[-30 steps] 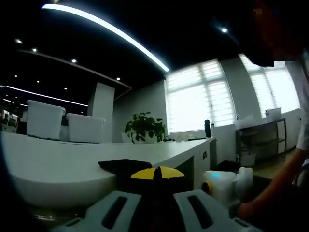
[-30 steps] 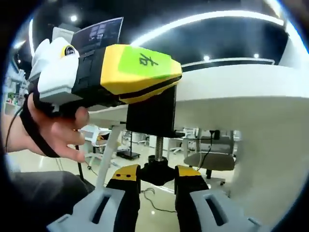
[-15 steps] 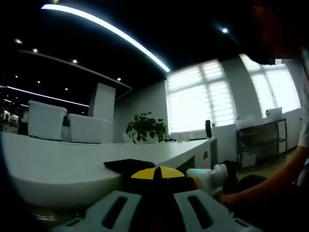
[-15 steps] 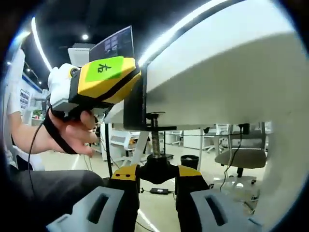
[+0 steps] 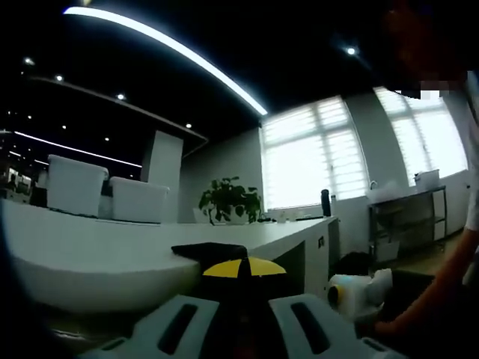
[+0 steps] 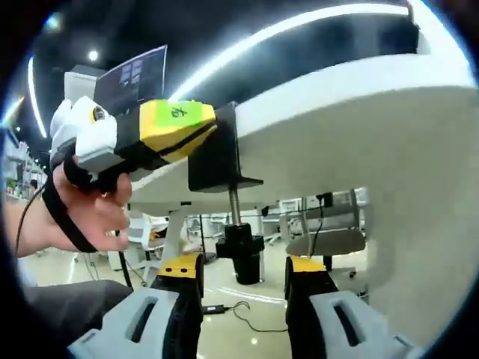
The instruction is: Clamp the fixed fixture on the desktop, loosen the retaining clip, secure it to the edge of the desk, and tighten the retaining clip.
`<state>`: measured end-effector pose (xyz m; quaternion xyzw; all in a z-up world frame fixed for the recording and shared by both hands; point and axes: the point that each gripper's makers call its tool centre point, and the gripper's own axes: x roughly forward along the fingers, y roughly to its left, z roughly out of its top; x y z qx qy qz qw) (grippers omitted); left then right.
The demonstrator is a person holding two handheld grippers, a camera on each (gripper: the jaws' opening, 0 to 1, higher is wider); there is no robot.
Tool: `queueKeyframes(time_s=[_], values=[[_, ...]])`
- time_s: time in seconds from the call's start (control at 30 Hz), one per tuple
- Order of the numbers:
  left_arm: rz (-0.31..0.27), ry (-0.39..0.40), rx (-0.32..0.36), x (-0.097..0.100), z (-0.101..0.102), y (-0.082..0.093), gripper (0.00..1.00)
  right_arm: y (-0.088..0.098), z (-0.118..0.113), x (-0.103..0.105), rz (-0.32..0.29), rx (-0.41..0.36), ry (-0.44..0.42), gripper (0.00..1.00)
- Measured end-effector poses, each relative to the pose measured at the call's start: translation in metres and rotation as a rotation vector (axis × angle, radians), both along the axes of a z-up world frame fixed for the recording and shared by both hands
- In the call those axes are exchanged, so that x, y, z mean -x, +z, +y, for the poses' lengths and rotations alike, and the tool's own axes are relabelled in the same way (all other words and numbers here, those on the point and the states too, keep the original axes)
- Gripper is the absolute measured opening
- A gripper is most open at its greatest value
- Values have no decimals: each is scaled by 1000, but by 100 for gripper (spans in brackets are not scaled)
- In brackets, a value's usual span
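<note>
Left gripper (image 6: pixel 206 131), jaws closed on the black fixture (image 6: pixel 217 153), pins it on the white desk (image 6: pixel 359 112) edge at left; fixture top also in left gripper view (image 5: pixel 209 252). Right of that, screw with black knob (image 6: pixel 241 254) hangs below; right gripper (image 6: pixel 245 273) jaws apart, flanking the knob, apparently not touching. Looks like rigid metal, heavy-ish, not fragile; knob is the place to grip for tightening.
</note>
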<state>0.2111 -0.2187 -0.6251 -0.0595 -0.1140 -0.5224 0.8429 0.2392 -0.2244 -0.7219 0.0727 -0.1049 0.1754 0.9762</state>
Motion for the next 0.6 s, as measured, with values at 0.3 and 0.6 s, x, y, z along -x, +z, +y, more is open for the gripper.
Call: queueKeyframes(time_s=[0.3,0.6], values=[[-11,9,-16,0,2,-1,3,19,-3,-7,-48,12,-132,38],[-4,15,-19,-1,4,-2,3,20,6,-21,-36,51,-128,24]])
